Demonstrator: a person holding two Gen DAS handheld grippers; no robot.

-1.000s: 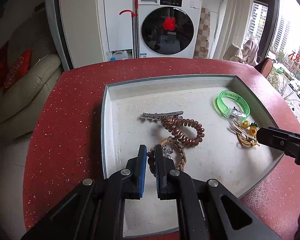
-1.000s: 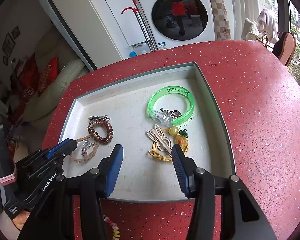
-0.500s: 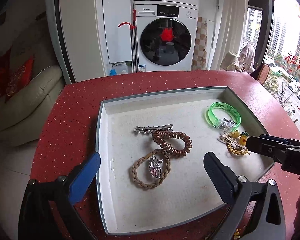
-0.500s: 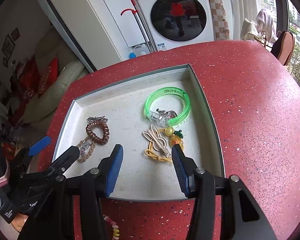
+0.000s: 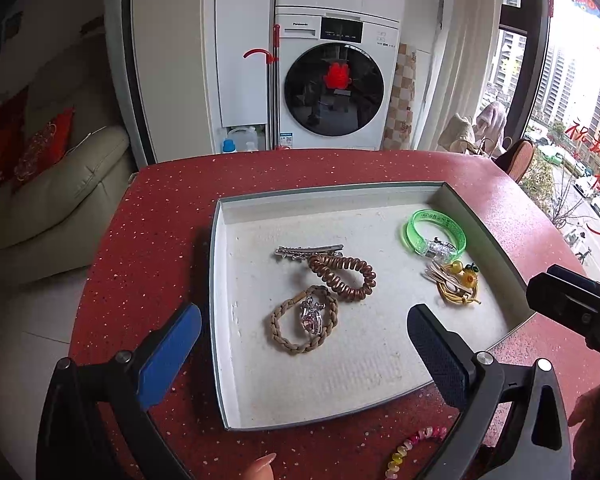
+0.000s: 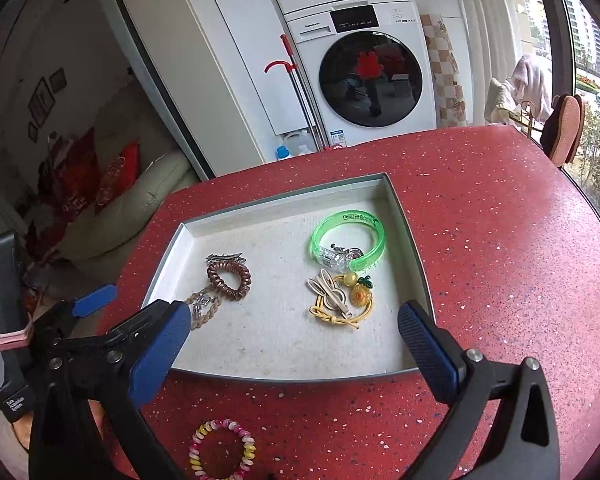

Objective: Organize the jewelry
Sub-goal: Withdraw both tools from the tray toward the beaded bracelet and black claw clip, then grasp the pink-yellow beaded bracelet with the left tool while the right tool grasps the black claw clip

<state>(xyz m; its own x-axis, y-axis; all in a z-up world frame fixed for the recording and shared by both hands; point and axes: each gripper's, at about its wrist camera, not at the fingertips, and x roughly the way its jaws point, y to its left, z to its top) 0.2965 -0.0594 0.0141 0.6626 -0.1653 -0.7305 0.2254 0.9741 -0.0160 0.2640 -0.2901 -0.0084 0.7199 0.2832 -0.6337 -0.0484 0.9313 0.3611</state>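
Observation:
A shallow grey tray [image 5: 217, 280] with a white floor sits on the red table. In it lie a braided tan bracelet with a clear charm [image 5: 284, 338], a brown spiral hair tie [image 5: 346, 276], a silver hair clip [image 5: 308, 251], a green bangle [image 5: 434, 234] and a yellow cord with a pineapple charm [image 5: 458, 284]. My left gripper [image 5: 302, 318] hovers open above the braided bracelet, apart from it. My right gripper [image 6: 294, 314] hangs over the tray's near edge with its jaws opening and nothing between the pads. The bangle [image 6: 348, 240] and the cord [image 6: 340, 300] lie beyond it.
A multicoloured spiral hair tie [image 6: 222, 450] lies on the red table [image 6: 500, 260] in front of the tray. A person's fingertip [image 5: 262, 464] shows at the bottom edge. Behind the table stand a washing machine [image 5: 332, 80] and a beige sofa [image 5: 52, 192].
My left gripper went from shut at the braided bracelet to wide open and drew back and up, leaving the bracelet in the tray. My right gripper's jaws spread wider and it drew back.

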